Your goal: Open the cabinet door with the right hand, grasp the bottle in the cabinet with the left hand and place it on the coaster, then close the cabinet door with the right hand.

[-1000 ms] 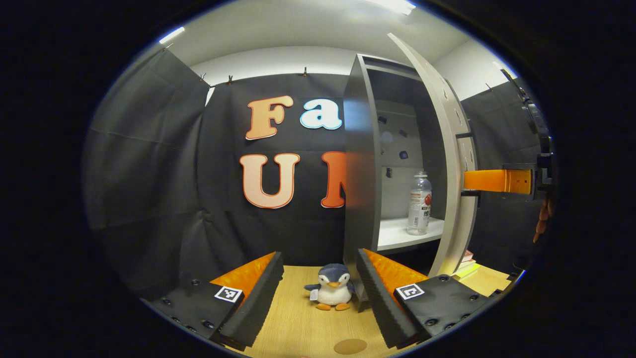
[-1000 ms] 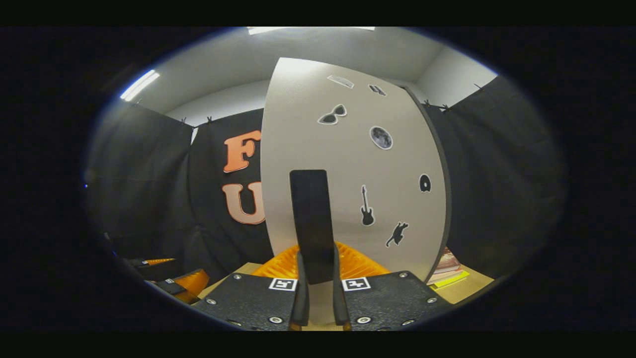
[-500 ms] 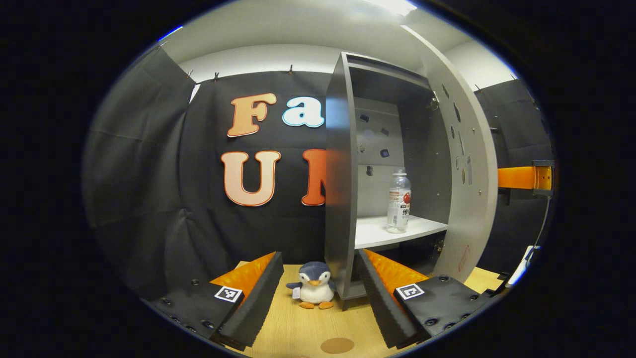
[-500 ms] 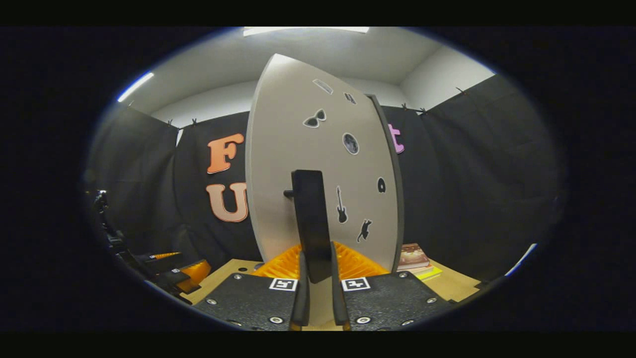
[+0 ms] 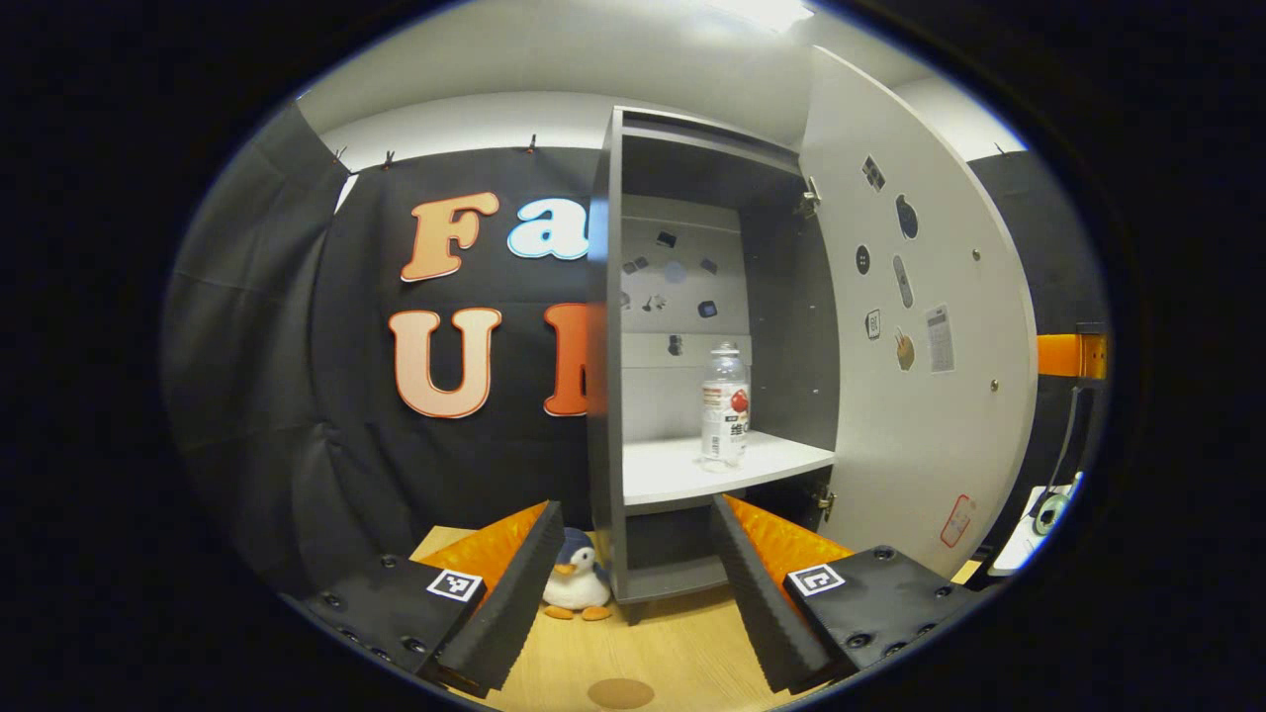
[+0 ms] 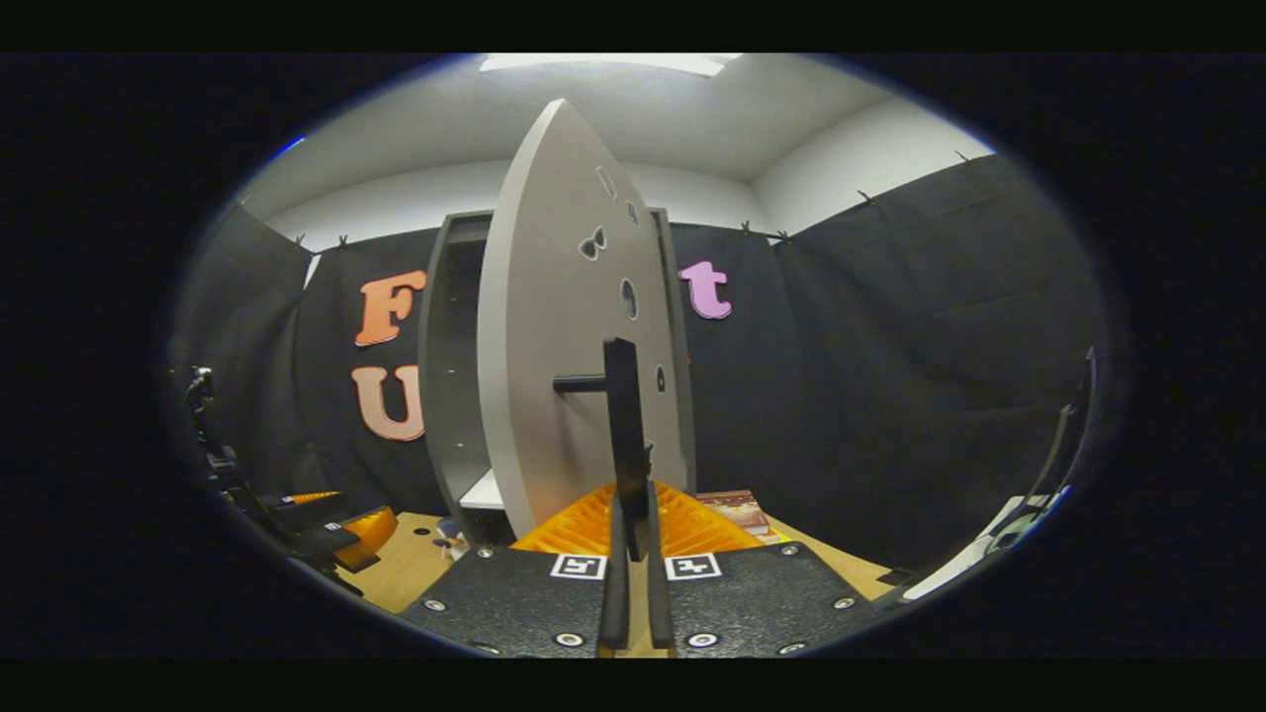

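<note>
The grey cabinet (image 5: 608,326) stands open. Its door (image 5: 920,326) is swung wide to the right. A clear bottle (image 5: 724,405) with a white cap stands upright on the white shelf (image 5: 673,473) inside. My left gripper (image 5: 633,583) is open, low over the table, short of the cabinet. A round brown coaster (image 5: 620,693) lies on the wooden table between its fingers. In the right gripper view, my right gripper (image 6: 633,554) is shut on the door's black handle (image 6: 625,445), with the door (image 6: 564,346) seen nearly edge-on. The left gripper (image 6: 336,529) shows low at the left there.
A plush penguin (image 5: 576,585) sits on the wooden table (image 5: 682,653) by the cabinet's left foot, partly behind my left finger. Books (image 6: 737,506) lie on the table right of the cabinet. Black cloth walls close the booth on all sides.
The door has swung much farther open with my right gripper still on its handle. The left gripper view has shifted, so the cabinet interior and bottle now face it more squarely.
</note>
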A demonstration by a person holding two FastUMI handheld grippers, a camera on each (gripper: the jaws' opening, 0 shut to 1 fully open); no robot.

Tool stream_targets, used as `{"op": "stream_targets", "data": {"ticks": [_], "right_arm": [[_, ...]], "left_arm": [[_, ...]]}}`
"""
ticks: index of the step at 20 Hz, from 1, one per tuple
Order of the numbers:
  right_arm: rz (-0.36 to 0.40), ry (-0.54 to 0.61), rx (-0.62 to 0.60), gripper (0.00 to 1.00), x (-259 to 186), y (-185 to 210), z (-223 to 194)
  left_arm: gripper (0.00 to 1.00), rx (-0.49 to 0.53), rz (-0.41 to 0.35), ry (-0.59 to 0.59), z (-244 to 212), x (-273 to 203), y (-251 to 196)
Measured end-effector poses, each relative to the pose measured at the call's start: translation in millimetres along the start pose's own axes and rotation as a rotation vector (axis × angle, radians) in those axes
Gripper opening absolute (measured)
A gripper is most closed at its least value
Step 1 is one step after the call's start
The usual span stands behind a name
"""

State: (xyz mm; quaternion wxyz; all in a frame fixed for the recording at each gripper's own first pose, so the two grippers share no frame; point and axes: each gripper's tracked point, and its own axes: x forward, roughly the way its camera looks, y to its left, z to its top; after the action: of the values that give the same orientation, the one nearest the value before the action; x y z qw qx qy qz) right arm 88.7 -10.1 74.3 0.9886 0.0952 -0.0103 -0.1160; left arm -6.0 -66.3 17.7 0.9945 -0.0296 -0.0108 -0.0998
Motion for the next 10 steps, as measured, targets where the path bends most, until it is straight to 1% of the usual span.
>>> {"op": "stream_targets", "data": {"ticks": [2, 3, 4, 5, 6, 7, 8, 10], "right_arm": [[-0.037, -0.001, 0.027, 0.05, -4, -10, 0], [-0.047, 0.005, 0.034, 0.05, -4, -13, -2], [-0.050, 0.006, 0.043, 0.08, -6, -16, -3], [-0.048, -0.002, 0.053, 0.05, -5, -18, 0], [-0.036, -0.003, 0.063, 0.05, -3, -19, -1], [-0.013, -0.003, 0.077, 0.04, -3, -17, -1], [0.006, -0.007, 0.088, 0.07, -3, -15, 0], [0.046, -0.010, 0.091, 0.05, -1, -15, 2]], "left_arm": [[0.95, -0.011, -0.011, 0.004, -2, 0, -13], [0.96, -0.015, -0.017, 0.009, -4, 1, -20], [0.96, -0.018, -0.020, 0.017, -6, 1, -26], [0.98, -0.023, -0.022, 0.021, -8, 2, -33], [0.97, -0.028, -0.023, 0.022, -8, 2, -39], [0.98, -0.030, -0.018, 0.020, -7, 1, -44], [0.96, -0.030, -0.010, 0.018, -6, 1, -48], [0.96, -0.033, 0.003, 0.012, -5, 3, -58]]}}
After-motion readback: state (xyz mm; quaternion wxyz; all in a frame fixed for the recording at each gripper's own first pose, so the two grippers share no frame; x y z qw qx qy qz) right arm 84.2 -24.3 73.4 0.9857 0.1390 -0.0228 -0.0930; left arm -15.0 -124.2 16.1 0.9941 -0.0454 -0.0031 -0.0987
